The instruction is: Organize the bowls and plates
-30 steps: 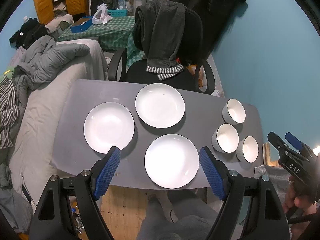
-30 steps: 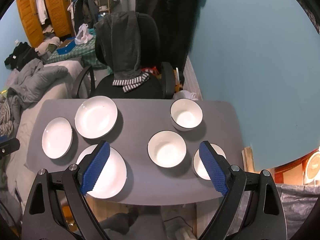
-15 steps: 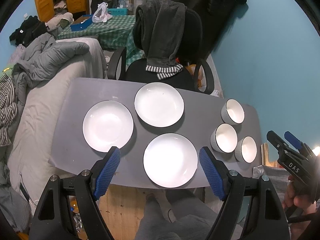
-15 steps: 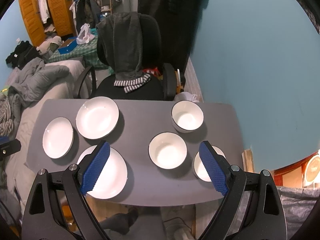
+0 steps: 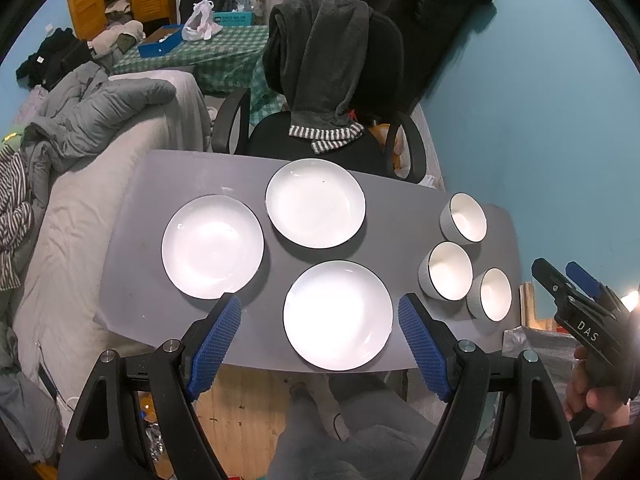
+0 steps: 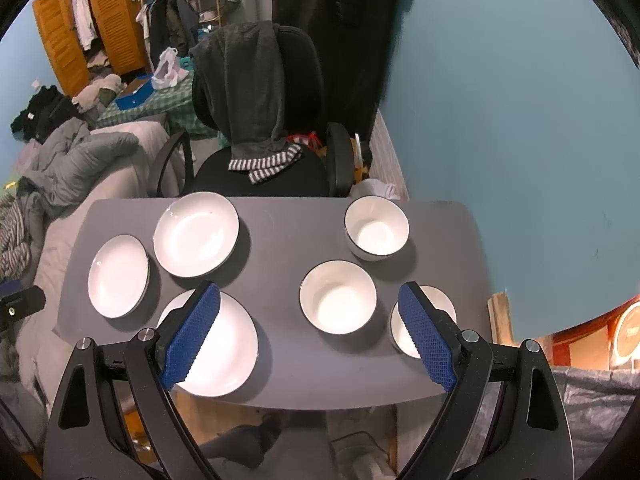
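Note:
Three white plates lie on the grey table [image 5: 400,208]: a left plate [image 5: 212,246], a far plate [image 5: 315,203] and a near plate [image 5: 338,315]. Three white bowls stand at the right: a far bowl [image 5: 464,219], a middle bowl [image 5: 446,270] and a near bowl [image 5: 490,294]. My left gripper [image 5: 320,342] is open and empty, above the table's near edge, framing the near plate. My right gripper [image 6: 310,334] is open and empty, above the near edge, framing the middle bowl [image 6: 338,297]. The near bowl [image 6: 424,312] is partly hidden by a fingertip.
A black office chair [image 5: 340,80] draped with a dark garment stands behind the table. A bed with grey bedding [image 5: 80,140] runs along the left. A blue wall [image 6: 520,120] is close on the right. The right gripper also shows in the left wrist view [image 5: 576,300].
Both grippers have drifted slightly; the table scene shifts a little in each view. Nothing on the table has moved and both grippers stay open.

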A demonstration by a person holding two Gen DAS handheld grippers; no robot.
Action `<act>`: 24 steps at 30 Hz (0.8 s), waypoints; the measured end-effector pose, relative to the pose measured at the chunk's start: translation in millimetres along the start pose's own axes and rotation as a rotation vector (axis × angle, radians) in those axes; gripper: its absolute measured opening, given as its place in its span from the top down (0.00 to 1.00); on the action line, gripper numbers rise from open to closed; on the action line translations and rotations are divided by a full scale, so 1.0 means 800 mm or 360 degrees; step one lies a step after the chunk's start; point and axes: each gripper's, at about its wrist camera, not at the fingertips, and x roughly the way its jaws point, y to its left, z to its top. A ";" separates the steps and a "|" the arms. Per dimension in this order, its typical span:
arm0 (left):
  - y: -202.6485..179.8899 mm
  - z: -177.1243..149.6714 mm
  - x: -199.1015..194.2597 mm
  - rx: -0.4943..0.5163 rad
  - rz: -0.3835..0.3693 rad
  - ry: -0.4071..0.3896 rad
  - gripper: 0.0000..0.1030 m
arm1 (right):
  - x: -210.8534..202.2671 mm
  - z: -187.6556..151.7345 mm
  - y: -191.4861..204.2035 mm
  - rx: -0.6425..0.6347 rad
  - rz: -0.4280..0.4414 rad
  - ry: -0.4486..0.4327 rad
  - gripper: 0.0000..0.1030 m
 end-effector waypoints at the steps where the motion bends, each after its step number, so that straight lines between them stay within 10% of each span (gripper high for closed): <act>1: 0.000 0.000 0.000 0.0001 0.0000 0.0001 0.20 | 0.000 -0.001 0.000 0.0002 -0.0003 0.0001 0.13; 24: -0.007 -0.006 0.001 0.0012 -0.0009 0.0020 0.20 | -0.001 0.002 -0.009 0.0005 -0.0042 -0.0013 0.13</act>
